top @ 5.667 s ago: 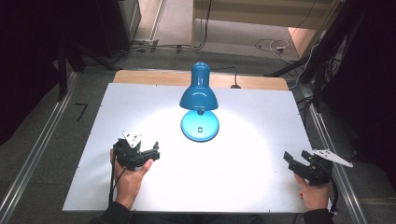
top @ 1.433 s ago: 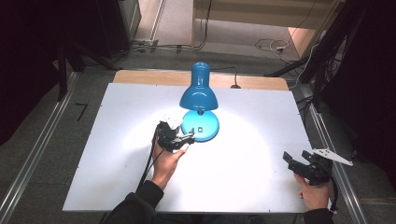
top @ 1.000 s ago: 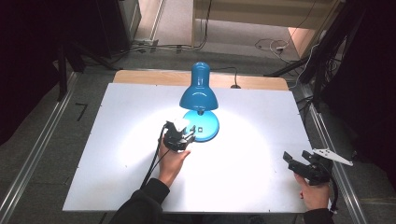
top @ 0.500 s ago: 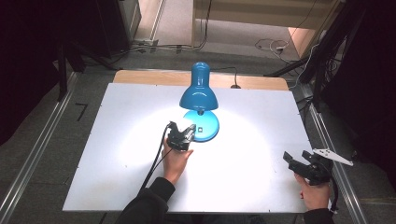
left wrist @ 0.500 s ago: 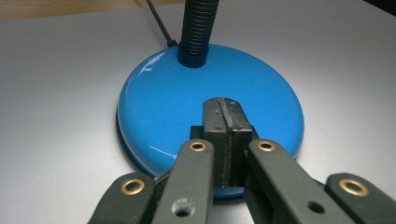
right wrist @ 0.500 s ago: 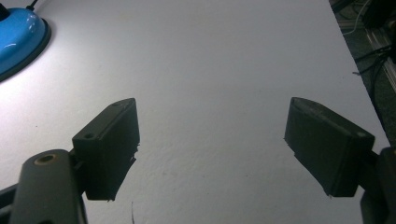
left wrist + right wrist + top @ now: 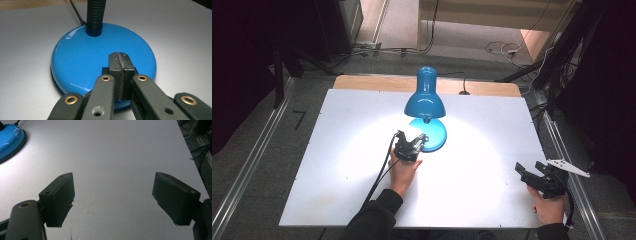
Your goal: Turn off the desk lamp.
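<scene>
Near the middle of the desk (image 7: 337,165), slightly toward the far edge, sits the blue lamp (image 7: 426,100), lit, its round base (image 7: 100,57) flat on the white surface, shade pointing down over it. Left gripper (image 7: 411,146) is at the near-left rim of the base; in the left gripper view its fingers (image 7: 121,67) are pressed fully together, nothing between them, tips hovering over or touching the base top, cannot tell which. Likely aiming to press a switch on the base, but the switch is hidden behind the fingers. Right gripper (image 7: 537,176) rests by the near-right corner of the desk, well apart from the lamp, fingers (image 7: 58,197) spread wide and empty over bare desk.

Risks: the glossy domed base could let closed tips slide off if the push comes at an angle. A sideways push may shove the whole lamp toward the far edge, since nothing braces it. Missing the switch is possible because the fingers block the view of it.

Around: black corrugated neck (image 7: 95,16) rises from the far part of the base, power cord (image 7: 76,13) runs off toward the far edge. Left gripper's own cable (image 7: 379,175) trails back across the desk along the forearm. Neck and shade overhang the base, limiting approach from above; the near side is open.
</scene>
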The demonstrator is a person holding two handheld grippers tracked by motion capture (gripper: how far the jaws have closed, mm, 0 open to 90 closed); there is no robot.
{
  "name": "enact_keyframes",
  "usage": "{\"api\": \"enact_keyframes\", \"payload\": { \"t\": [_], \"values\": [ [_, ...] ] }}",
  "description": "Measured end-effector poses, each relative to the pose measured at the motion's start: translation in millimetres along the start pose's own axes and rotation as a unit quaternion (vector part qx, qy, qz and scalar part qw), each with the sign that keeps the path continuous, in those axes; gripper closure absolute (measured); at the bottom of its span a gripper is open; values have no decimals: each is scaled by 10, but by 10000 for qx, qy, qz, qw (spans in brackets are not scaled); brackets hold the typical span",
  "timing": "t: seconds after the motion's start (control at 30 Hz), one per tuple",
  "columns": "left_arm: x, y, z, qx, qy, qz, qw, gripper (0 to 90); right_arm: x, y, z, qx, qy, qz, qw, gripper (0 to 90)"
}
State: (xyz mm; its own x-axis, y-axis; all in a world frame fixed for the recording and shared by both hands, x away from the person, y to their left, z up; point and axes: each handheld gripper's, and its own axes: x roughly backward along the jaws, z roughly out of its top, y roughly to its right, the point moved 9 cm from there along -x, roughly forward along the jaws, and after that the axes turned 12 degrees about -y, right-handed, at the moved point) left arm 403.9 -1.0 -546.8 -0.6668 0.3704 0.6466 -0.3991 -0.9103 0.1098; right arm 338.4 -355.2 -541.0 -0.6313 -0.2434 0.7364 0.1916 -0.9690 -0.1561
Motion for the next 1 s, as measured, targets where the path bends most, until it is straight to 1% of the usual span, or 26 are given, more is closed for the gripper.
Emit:
{"api": "enact_keyframes", "payload": {
  "t": [0.17,0.37,0.43,0.53,0.67,0.87,0.9,1.0],
  "values": [
    [-21,12,12,7,11,-37,10000,900,-1,2,-1,-11,-4,2,10000,168],
    [-49,4,12,-20,-19,-12,10000,900,0,5,0,-10,0,2,10000,169],
    [-70,0,2,2,-42,-18,10000,900,-2,5,-1,-15,-2,5,10000,169],
    [-85,2,3,17,-15,-44,10000,900,-2,4,-1,-14,-5,5,10000,169],
    [-89,7,2,-110,14,41,9999,900,0,1,2,8,8,8,10000,169],
    [-90,7,5,-114,-25,88,9999,900,4,-6,1,14,1,8,10000,172],
    [-92,7,9,-90,-17,89,9999,900,5,-9,1,22,2,8,10000,172],
    [-99,17,18,-116,8,147,9998,900,3,-12,2,20,2,7,10000,172]
  ]
}}
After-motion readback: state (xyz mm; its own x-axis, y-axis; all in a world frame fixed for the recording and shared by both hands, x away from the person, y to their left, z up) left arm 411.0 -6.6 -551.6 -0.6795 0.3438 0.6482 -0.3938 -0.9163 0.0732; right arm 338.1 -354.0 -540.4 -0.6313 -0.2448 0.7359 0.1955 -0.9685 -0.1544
